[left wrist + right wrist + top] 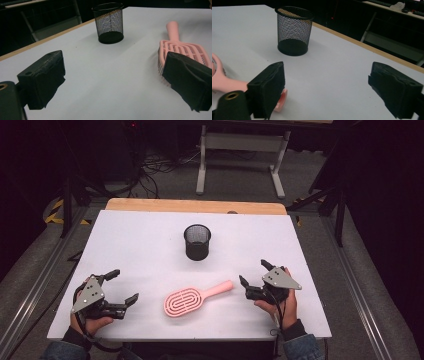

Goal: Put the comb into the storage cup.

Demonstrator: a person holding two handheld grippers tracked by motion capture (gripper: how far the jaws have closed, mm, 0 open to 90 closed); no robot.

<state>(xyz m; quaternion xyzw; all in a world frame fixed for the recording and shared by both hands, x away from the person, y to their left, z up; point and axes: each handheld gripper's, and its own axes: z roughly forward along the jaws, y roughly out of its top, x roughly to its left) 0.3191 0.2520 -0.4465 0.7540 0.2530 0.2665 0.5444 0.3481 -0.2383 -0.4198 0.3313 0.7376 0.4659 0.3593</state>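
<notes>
left gripper (124,287): lower left, jaws apart, empty
right gripper (254,273): lower right, jaws apart, seemingly empty
pink plastic hairbrush (192,299): lower centre, between grippers
black mesh cup (197,241): centre

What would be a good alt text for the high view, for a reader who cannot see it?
A pink hairbrush lies on a white table, its handle pointing toward the right tongs, with a black mesh cup standing upright behind it. A person holds open tongs in each hand, the left tongs beside the brush head, touching nothing.
</notes>
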